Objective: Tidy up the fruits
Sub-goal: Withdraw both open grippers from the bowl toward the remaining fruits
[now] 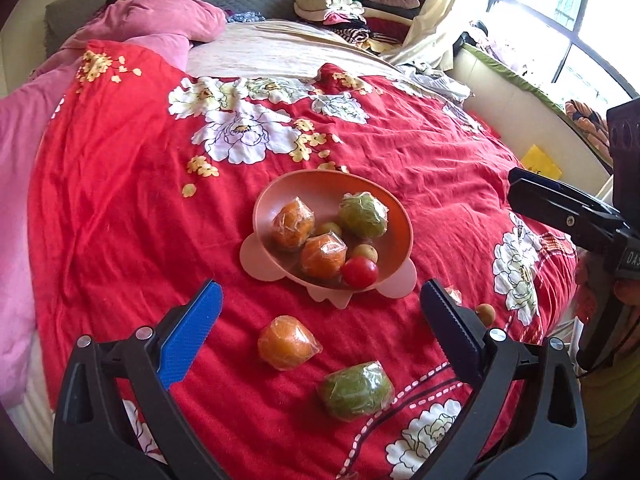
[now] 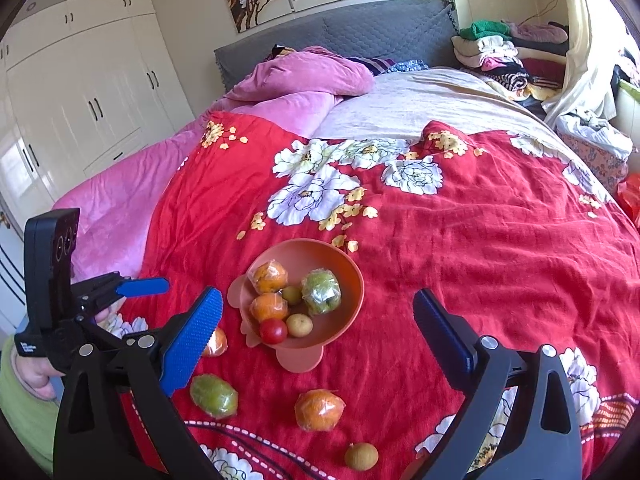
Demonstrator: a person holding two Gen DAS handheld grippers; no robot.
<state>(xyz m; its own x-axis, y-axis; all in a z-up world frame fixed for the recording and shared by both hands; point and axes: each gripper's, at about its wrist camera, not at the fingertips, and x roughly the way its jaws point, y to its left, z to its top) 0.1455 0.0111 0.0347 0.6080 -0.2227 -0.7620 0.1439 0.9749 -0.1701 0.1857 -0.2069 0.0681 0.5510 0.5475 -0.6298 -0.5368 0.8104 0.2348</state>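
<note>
Both the left hand-held gripper [image 1: 320,312] and the right hand-held gripper [image 2: 316,320] hang wide open and empty above the bed [image 1: 120,220], likely because the pink bowl [image 1: 276,188] already collects several fruits while a wrapped orange [image 1: 286,342] and a green fruit [image 1: 356,390] lie loose beside it.

a home bedroom: bed [image 2: 460,240] with grey headboard [image 2: 360,36], white wardrobes [image 2: 80,92], stacked clothes [image 2: 500,56]
</note>
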